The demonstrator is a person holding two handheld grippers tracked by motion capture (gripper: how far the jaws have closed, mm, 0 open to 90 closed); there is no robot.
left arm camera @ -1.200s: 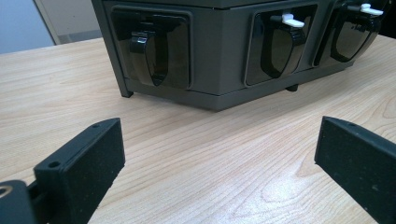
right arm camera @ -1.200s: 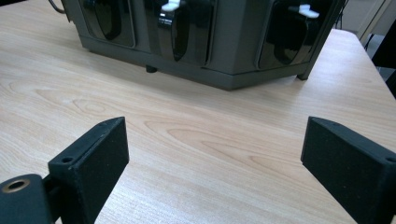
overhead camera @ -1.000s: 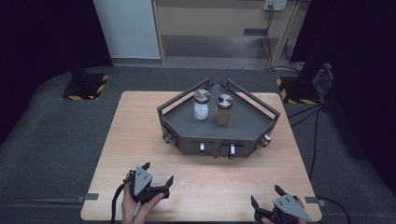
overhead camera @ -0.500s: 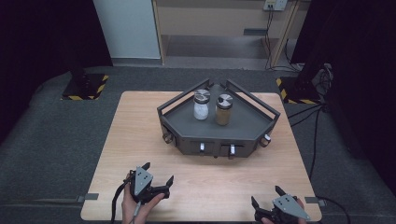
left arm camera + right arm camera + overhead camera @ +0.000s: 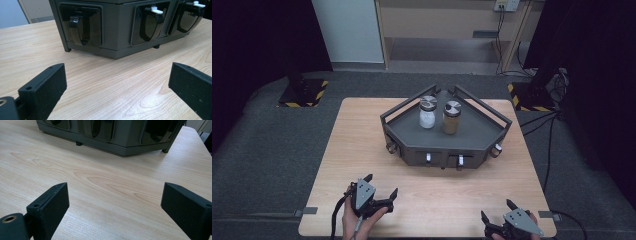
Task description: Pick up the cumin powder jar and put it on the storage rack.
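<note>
A dark grey angular rack (image 5: 472,135) stands on the middle of the wooden table (image 5: 362,150), with a railed top tray. On that tray stand two jars with metal lids: one holding white contents (image 5: 427,112), one holding brown contents (image 5: 451,117). Small switches and knobs line the rack's front face (image 5: 117,27). My left gripper (image 5: 381,186) rests near the table's front edge, left of centre, open and empty. At the front right corner my right gripper (image 5: 497,211) is open too, with nothing between its fingers. In the right gripper view the rack (image 5: 112,135) lies ahead across bare wood.
Beyond the table stand a pale wooden cabinet (image 5: 447,20) and a white panel (image 5: 347,30). Two stand bases with yellow-black tape (image 5: 302,92) sit on the grey floor at either side. Cables (image 5: 552,130) trail along the table's right.
</note>
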